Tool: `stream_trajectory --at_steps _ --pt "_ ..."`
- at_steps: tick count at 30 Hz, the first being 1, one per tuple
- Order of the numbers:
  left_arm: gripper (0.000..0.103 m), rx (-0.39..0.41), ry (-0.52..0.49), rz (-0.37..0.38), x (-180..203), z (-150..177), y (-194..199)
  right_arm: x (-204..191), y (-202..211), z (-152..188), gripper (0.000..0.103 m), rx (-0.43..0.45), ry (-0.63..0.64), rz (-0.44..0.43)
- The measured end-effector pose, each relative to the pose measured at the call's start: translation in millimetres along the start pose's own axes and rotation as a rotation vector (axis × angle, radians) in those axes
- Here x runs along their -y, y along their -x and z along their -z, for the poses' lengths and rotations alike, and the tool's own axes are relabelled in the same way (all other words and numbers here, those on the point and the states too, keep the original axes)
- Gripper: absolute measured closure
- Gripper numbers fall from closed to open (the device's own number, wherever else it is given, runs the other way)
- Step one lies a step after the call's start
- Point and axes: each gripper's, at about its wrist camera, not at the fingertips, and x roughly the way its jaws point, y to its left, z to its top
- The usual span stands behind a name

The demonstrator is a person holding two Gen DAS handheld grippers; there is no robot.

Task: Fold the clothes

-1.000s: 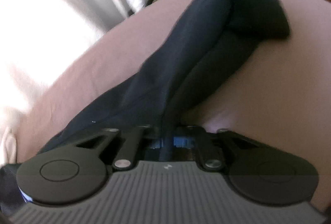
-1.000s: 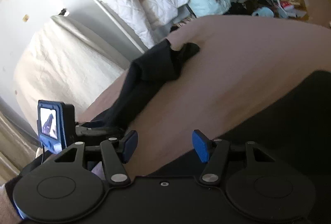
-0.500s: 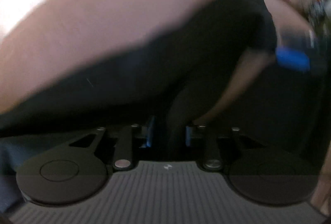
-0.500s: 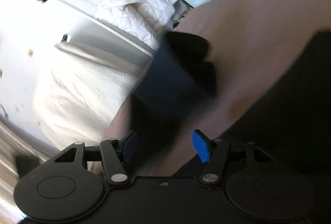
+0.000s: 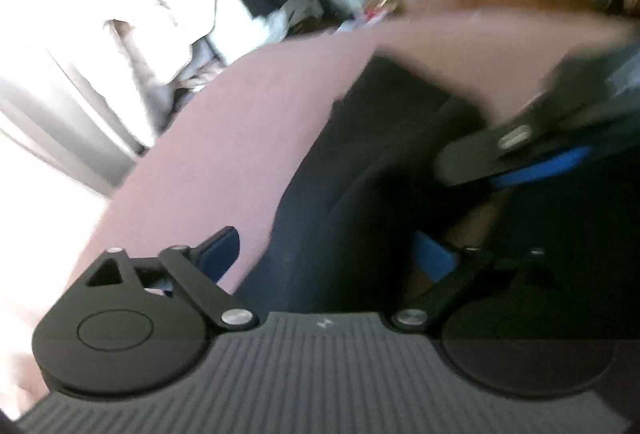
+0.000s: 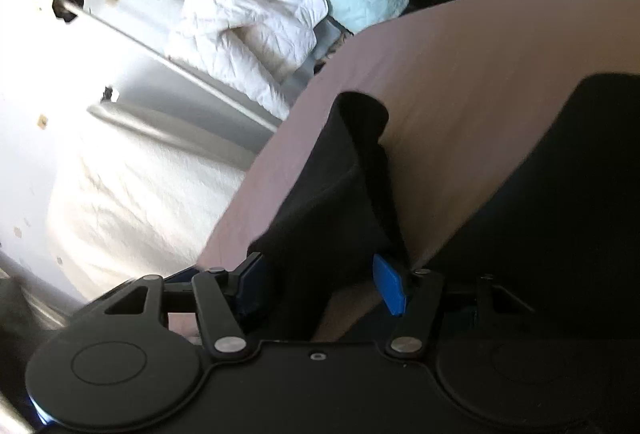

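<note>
Between the parted blue pads of the left claw [image 5: 326, 260], whose jaws have just been opening, lies a dark garment [image 5: 360, 161] on the pinkish bed [image 5: 224, 137], seemingly unpinched. The right claw [image 6: 320, 284] stands apart around the same cloth; a white quilted jacket [image 6: 248, 17] is heaped beyond.

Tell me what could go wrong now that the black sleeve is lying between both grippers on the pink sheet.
1. The left gripper has just been opening; its pads stand clear of the black sleeve, so the fold may slump.
2. The right gripper is open around the same cloth and could snag it.
3. The right gripper shows close by in the left view; the two could bump.
</note>
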Motion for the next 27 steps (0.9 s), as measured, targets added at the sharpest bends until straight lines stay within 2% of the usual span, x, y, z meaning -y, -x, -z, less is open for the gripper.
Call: stream_trajectory --at_steps 1,2,4,6,8,12,14,19,20,22,25,27 --pt "0.081 -0.018 0.058 0.041 -5.1 -2.1 -11.0 1.8 -0.8 1.0 0.038 -0.006 -0.003 0.001" --pt "0.09 -0.037 0.19 0.093 -18.7 -2.7 -14.9 3.6 -1.6 1.9 0.038 -0.012 -0.007 0.002" --pt "0.091 -0.034 0.436 0.181 -48.3 -1.5 -9.9 5.4 -0.8 1.8 0.038 -0.007 -0.015 -0.004" --pt "0.091 0.044 0.59 0.246 -76.7 6.7 12.9 6.2 1.4 0.5 0.038 0.008 -0.024 -0.014" --pt "0.091 0.099 0.719 0.351 -103.1 19.0 30.7 10.6 4.7 -1.3 0.038 0.027 -0.062 -0.039" --pt "0.091 0.175 0.948 0.656 -147.4 51.0 54.9 18.8 7.3 -1.1 0.037 0.051 -0.156 -0.105" --pt "0.091 0.188 0.985 0.776 -158.6 70.3 67.6 18.2 5.2 2.1 0.034 0.054 -0.188 -0.153" --pt "0.091 0.181 1.002 0.881 -154.3 81.6 72.1 9.0 0.8 13.0 0.02 0.069 -0.283 -0.436" --pt "0.091 0.179 0.995 0.907 -150.4 84.3 70.0 6.3 1.2 14.2 0.02 0.076 -0.286 -0.48" --pt "0.091 0.178 0.964 0.961 -144.3 85.6 70.6 0.2 2.0 15.5 0.02 0.104 -0.243 -0.488" --pt "0.091 0.198 0.889 0.986 -131.5 79.2 66.1 -0.5 -1.4 20.7 0.02 0.124 -0.264 -0.541" --pt "0.091 0.212 0.867 0.995 -131.9 77.3 72.4 1.6 -7.4 24.2 0.03 0.085 -0.312 -0.625"
